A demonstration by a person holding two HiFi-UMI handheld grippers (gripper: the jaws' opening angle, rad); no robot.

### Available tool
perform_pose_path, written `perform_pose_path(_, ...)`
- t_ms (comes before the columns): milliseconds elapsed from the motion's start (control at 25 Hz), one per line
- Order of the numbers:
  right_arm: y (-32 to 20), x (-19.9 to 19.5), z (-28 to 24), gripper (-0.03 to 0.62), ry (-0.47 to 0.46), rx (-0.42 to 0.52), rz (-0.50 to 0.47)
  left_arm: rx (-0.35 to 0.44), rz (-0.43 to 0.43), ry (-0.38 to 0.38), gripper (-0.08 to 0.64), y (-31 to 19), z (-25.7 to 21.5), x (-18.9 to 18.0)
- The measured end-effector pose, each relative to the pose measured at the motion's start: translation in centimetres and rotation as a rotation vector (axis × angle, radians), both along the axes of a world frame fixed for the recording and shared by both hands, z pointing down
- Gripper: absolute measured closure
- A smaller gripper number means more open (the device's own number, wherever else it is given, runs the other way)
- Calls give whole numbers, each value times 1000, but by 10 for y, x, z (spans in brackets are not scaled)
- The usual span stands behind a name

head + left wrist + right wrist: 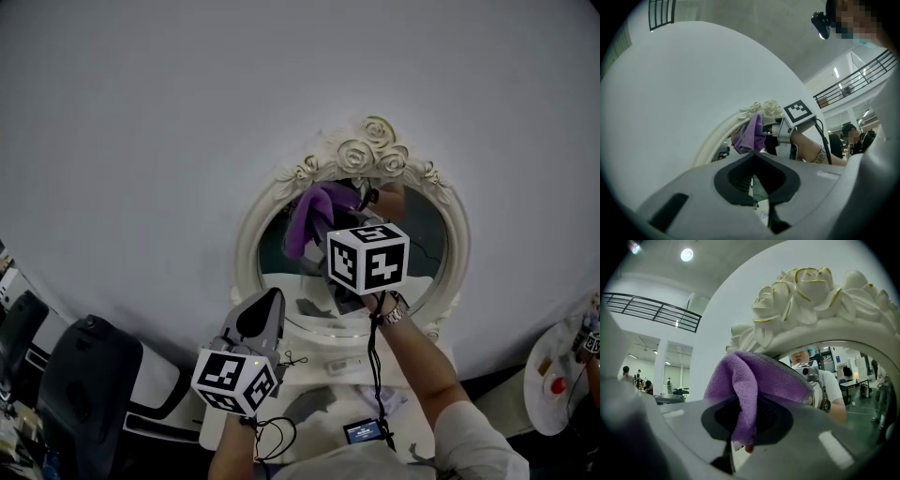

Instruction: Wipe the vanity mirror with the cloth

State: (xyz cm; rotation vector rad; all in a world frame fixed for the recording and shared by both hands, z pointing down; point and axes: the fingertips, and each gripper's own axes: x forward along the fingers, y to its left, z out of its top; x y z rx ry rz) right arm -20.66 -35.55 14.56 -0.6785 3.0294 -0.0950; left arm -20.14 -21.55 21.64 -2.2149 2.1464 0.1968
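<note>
An oval vanity mirror with a white frame topped by carved roses stands against the wall. My right gripper is raised to the upper left of the glass, shut on a purple cloth. The cloth drapes over the jaws just under the rose carving and touches the glass. My left gripper hovers low, in front of the mirror's lower left rim, shut with nothing in it. In the left gripper view the gripper points toward the cloth and the frame.
A white tabletop under the mirror carries small items and a device with a lit screen. A black chair stands at the lower left. At the far right, a round table holds bottles. A plain white wall lies behind.
</note>
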Motion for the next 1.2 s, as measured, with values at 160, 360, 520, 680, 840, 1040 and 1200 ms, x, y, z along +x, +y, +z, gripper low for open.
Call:
perform_pose_path(160, -2, -9, -5, 537, -4, 7, -8, -9, 4, -16, 560, -1, -1, -1)
perform_pose_path(360, -11, 5, -11, 537, -29, 24, 21, -11, 32, -20, 560, -10, -1, 5)
perform_pose_path(520, -21, 26, -16, 537, -51, 21, 44, -14, 68, -22, 560, -19, 1, 15)
perform_pose_path(680, -33, 54, -20, 537, -70, 36, 105, -13, 114, -28, 560, -27, 1, 28)
perform_pose_path(840, -48, 82, -19, 537, -80, 37, 167, -4, 158, -24, 560, -39, 0, 40)
perform_pose_path(1040, -63, 116, -13, 537, -66, 43, 240, -9, 233, -24, 560, -54, 4, 65)
perform_pose_path(1200, -75, 141, -6, 537, -72, 24, 289, -12, 263, -18, 560, -58, 7, 76)
